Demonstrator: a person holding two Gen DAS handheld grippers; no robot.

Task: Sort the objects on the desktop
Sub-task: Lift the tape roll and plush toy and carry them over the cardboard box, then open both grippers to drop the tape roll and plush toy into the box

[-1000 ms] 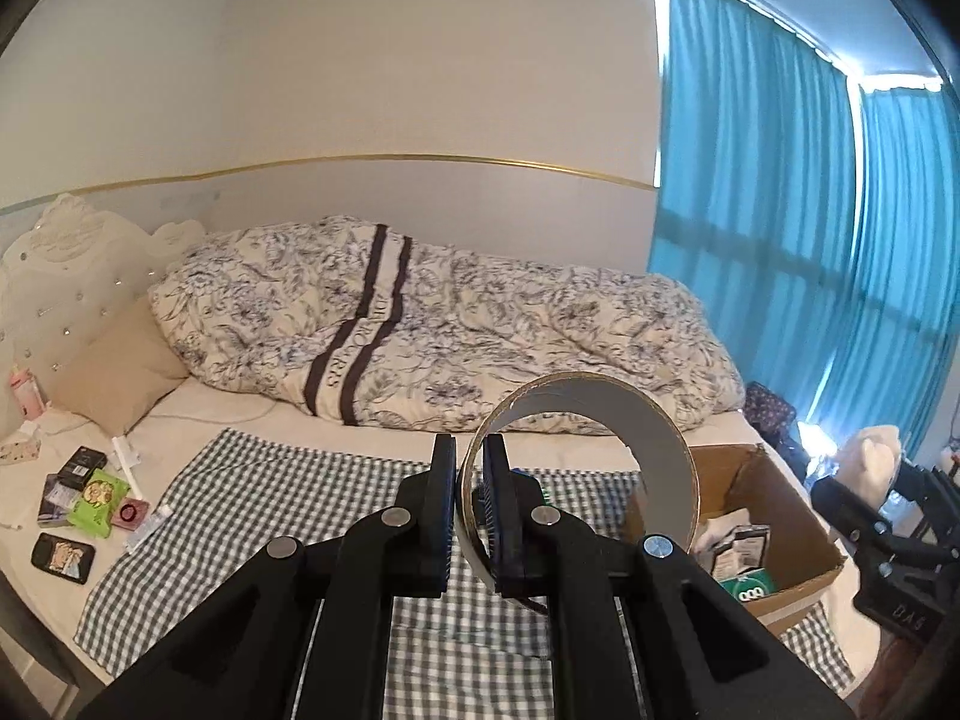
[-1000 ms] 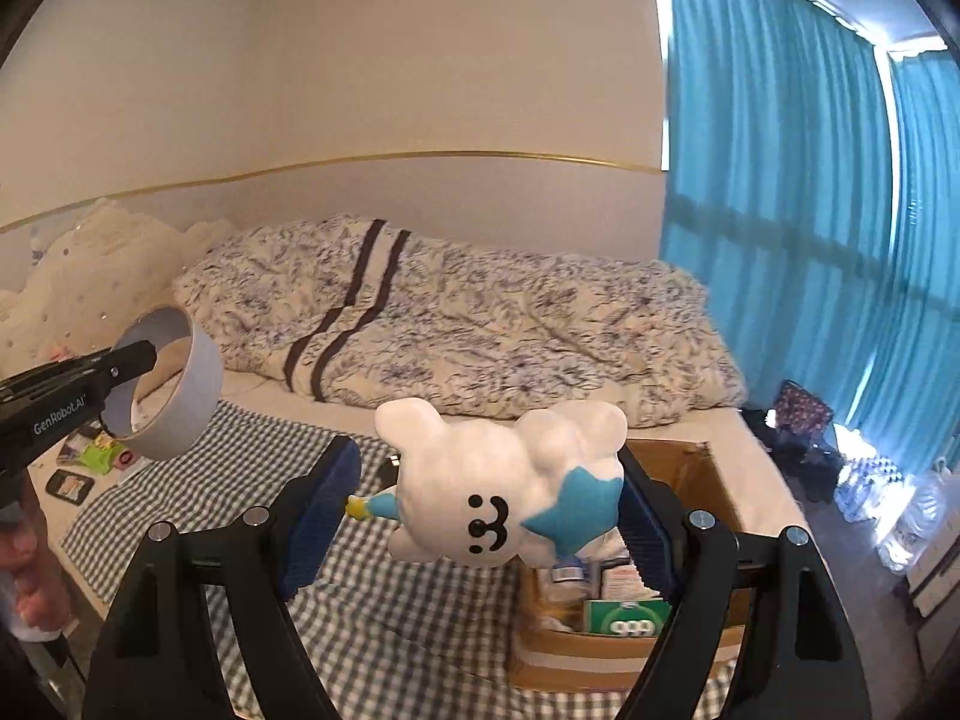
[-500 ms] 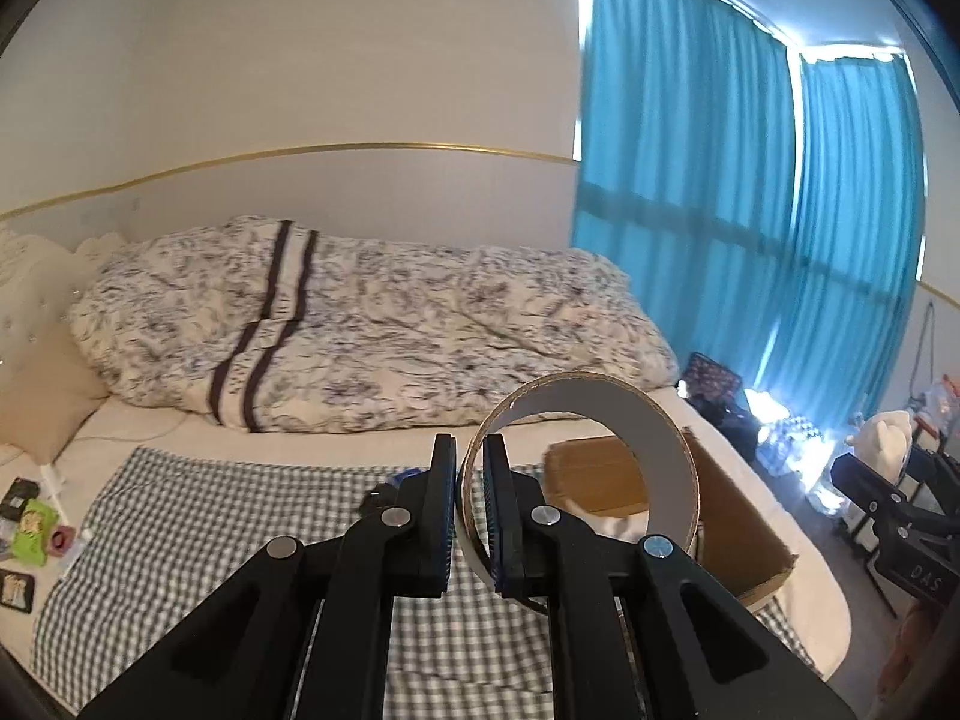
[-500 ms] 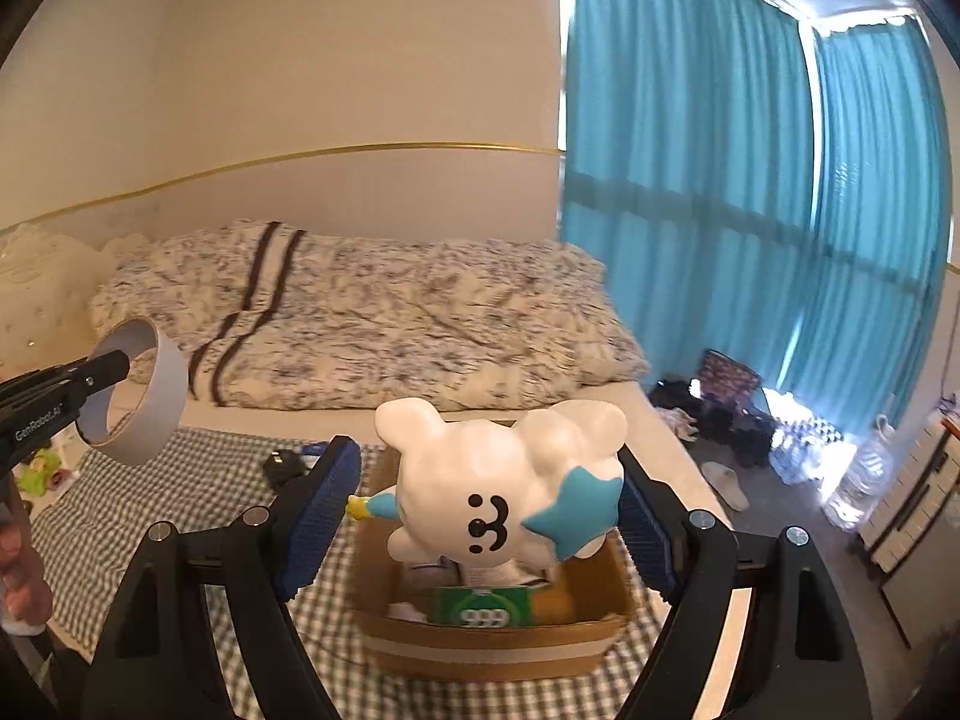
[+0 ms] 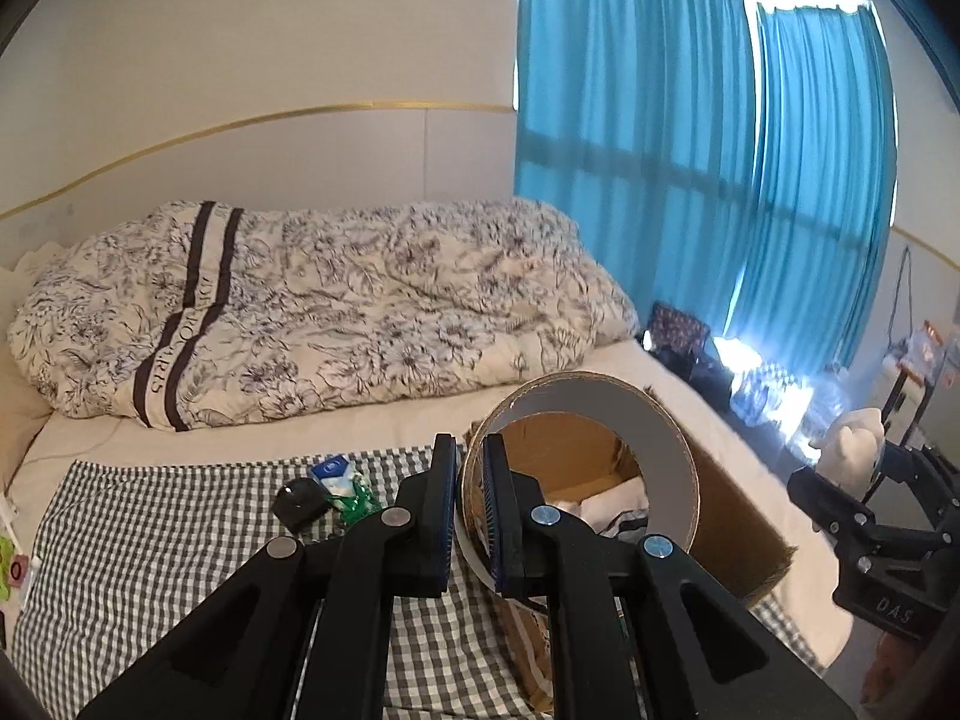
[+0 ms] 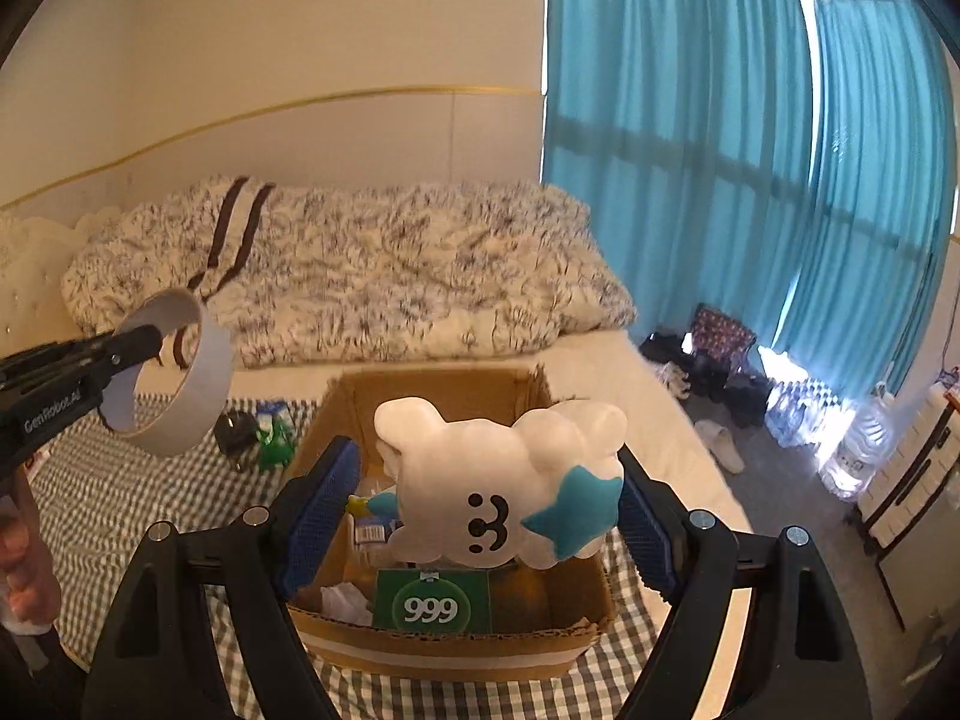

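Observation:
My left gripper point(image 5: 469, 456) is shut on the wall of a wide grey-lined tape roll point(image 5: 660, 420), held upright in the air at the left edge of an open cardboard box point(image 5: 738, 516). From the right wrist view the same roll point(image 6: 198, 384) hangs left of the box. My right gripper point(image 6: 486, 486) is shut on a white plush toy point(image 6: 498, 480) with a blue star, held face-up above the box point(image 6: 444, 384). Inside the box lie a green "999" carton point(image 6: 432, 603) and white wrappers.
The box stands on a checked cloth point(image 5: 150, 528) spread over the bed. A small black object point(image 5: 297, 504) and a green-blue packet point(image 5: 345, 483) lie on the cloth left of the box. A rumpled floral duvet point(image 5: 336, 312) fills the far side; blue curtains point(image 6: 750, 180) hang at right.
Both grippers have swung right toward the box. The plush toy now hangs over the box opening, and the tape roll has come up to the box's left edge.

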